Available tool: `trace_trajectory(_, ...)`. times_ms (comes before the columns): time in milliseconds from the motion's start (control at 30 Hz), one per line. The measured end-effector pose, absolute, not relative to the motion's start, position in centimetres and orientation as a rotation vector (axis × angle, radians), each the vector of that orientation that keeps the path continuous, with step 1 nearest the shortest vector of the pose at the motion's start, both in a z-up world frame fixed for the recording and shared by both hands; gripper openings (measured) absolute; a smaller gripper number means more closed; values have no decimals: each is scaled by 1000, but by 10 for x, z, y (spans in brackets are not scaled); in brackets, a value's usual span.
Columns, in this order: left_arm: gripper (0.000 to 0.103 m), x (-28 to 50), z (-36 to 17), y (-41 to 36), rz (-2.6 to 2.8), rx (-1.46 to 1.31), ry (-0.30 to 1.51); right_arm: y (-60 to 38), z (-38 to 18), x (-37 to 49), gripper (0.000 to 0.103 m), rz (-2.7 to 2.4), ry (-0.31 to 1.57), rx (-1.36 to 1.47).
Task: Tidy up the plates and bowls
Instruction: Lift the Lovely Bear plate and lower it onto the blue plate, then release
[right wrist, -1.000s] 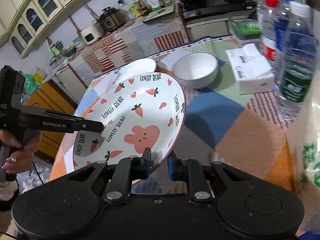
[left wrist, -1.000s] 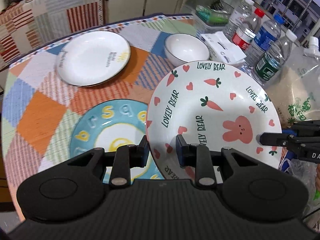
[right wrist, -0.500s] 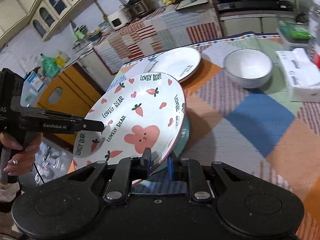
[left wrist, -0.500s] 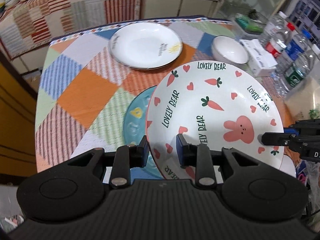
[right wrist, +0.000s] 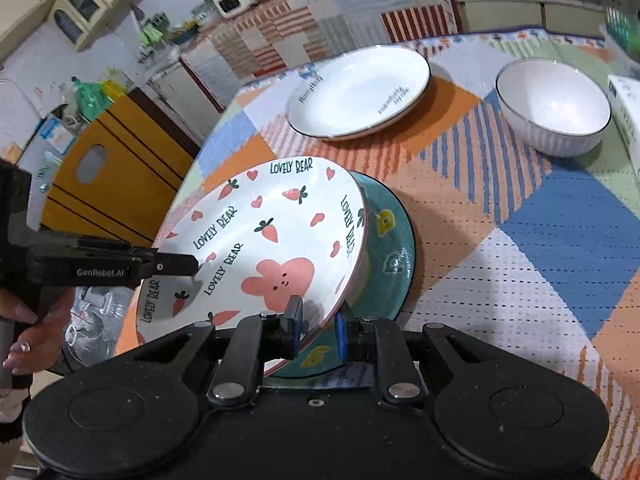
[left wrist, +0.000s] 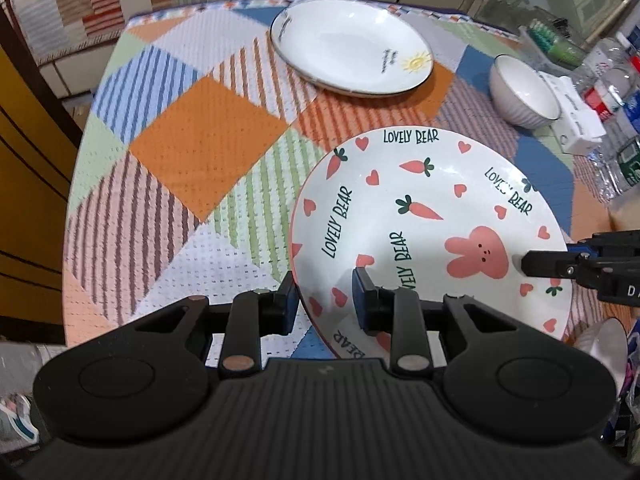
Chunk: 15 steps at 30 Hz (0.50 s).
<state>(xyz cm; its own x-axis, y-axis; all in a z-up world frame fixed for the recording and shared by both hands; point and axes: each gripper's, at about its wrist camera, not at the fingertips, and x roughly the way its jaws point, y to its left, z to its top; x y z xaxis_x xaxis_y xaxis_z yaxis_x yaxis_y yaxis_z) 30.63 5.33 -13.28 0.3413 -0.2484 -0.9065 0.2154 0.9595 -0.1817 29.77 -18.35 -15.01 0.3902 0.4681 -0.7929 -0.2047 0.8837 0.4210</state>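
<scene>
Both grippers hold one white plate with a pink bunny, carrots and "LOVELY BEAR" lettering. My left gripper is shut on its near rim. My right gripper is shut on the opposite rim and shows as a black finger in the left wrist view. The bunny plate is tilted and hangs just over a teal plate with yellow letters on the table. In the left wrist view the bunny plate hides the teal plate. A plain white plate and a white bowl lie farther back.
A patchwork tablecloth covers the table, whose edge runs close on the left. A tissue box and water bottles crowd the right side. A yellow cabinet stands beyond the table edge. A person's hand grips the left tool.
Both grippers have carried the bunny plate sideways and down over the teal plate, which now lies under it. The bottles have slid toward the right edge of view.
</scene>
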Motion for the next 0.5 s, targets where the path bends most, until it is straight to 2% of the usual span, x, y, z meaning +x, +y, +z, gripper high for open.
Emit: trace_trajectory(500, 26, 315, -162, 41, -307, 17, 1223, -170, -167, 309, 24, 375, 1126, 143)
